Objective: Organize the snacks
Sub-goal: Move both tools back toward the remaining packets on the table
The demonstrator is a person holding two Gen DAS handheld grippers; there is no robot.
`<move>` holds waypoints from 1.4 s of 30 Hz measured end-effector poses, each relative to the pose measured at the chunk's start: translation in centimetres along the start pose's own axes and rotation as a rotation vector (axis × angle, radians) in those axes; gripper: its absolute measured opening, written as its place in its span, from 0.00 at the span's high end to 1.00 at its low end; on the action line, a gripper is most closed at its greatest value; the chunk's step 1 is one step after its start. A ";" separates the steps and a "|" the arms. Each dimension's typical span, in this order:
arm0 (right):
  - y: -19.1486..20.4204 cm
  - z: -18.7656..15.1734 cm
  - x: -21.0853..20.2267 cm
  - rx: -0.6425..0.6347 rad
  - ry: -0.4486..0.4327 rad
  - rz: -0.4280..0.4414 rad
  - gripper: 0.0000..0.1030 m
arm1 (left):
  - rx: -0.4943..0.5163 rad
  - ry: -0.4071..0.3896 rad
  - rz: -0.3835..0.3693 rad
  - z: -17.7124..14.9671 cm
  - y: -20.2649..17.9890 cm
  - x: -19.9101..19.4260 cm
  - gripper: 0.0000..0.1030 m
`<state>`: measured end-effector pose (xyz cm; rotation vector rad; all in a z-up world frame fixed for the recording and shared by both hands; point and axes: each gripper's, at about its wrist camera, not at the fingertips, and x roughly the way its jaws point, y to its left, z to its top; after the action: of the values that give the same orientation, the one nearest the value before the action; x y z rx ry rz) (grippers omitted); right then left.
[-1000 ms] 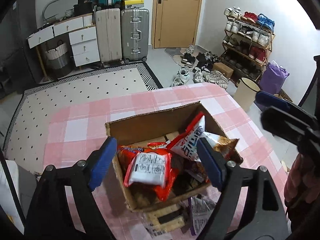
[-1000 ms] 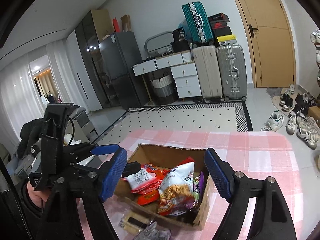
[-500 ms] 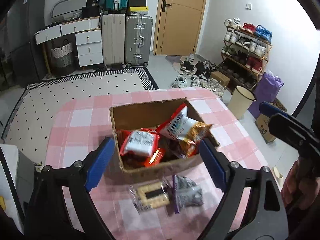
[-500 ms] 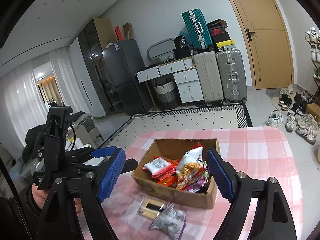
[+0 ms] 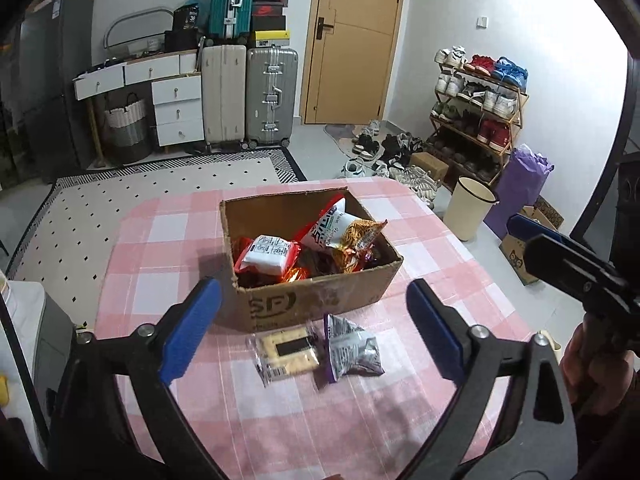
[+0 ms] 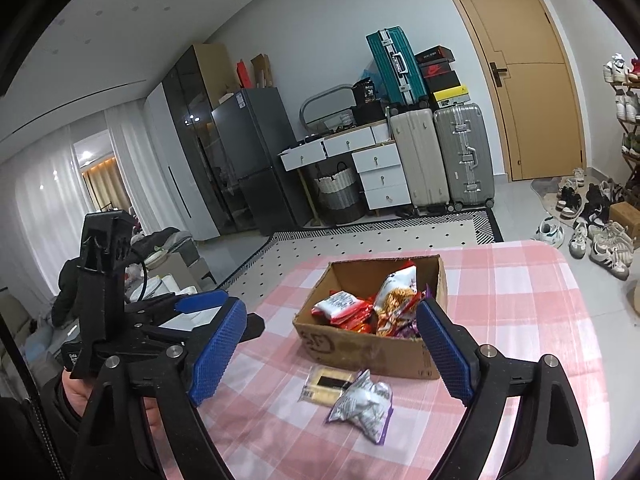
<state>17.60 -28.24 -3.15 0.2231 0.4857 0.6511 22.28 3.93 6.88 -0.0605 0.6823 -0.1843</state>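
Note:
A cardboard box (image 5: pixel 320 300) (image 6: pixel 360 348) stands on the pink checked tablecloth (image 5: pixel 168 248) with several snack bags in it, among them a red and white bag (image 5: pixel 267 255) and a tall noodle-snack bag (image 5: pixel 340 236). In front of the box lie a clear cracker pack (image 5: pixel 286 350) (image 6: pixel 326 386) and a silver and purple bag (image 5: pixel 352 350) (image 6: pixel 364 404). My left gripper (image 5: pixel 314 320) hangs above the near table, jaws still opening, nothing between them. My right gripper (image 6: pixel 328 344) is also held back from the box, jaws opening and empty.
Beyond the table lie a patterned rug (image 5: pixel 160 184), suitcases (image 5: pixel 272 96), a white drawer unit (image 5: pixel 176 108), a door (image 5: pixel 352 40), a shoe rack (image 5: pixel 476 108), a cream bin (image 5: pixel 472 212) and a dark fridge (image 6: pixel 260 160). A hand (image 6: pixel 80 396) holds the left gripper.
Both grippers have pulled back from the box and widened. The box looks smaller and farther, and the cracker pack and silver bag in front of it have come fully into view.

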 end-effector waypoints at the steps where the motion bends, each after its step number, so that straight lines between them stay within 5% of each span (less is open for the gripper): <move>1: 0.1 -0.2 -0.4 -0.002 -0.001 -0.002 0.14 | 0.000 -0.005 0.000 -0.2 -0.1 -0.5 0.04; 9: 0.7 -2.9 -2.9 0.004 0.008 -0.019 0.07 | 0.006 -0.053 0.013 -2.9 -1.0 -4.7 0.01; 20: -0.3 -7.7 -2.2 0.044 0.081 -0.032 0.03 | -0.062 -0.054 0.031 -7.9 -0.2 -4.8 0.01; 42: -5.9 -12.4 11.3 0.189 0.331 0.028 0.02 | -0.178 0.082 -0.017 -12.2 4.8 5.5 0.01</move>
<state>22.32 -25.16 -20.00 0.3025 0.8653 0.6726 19.50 7.65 -6.59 -0.2303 0.7794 -0.1425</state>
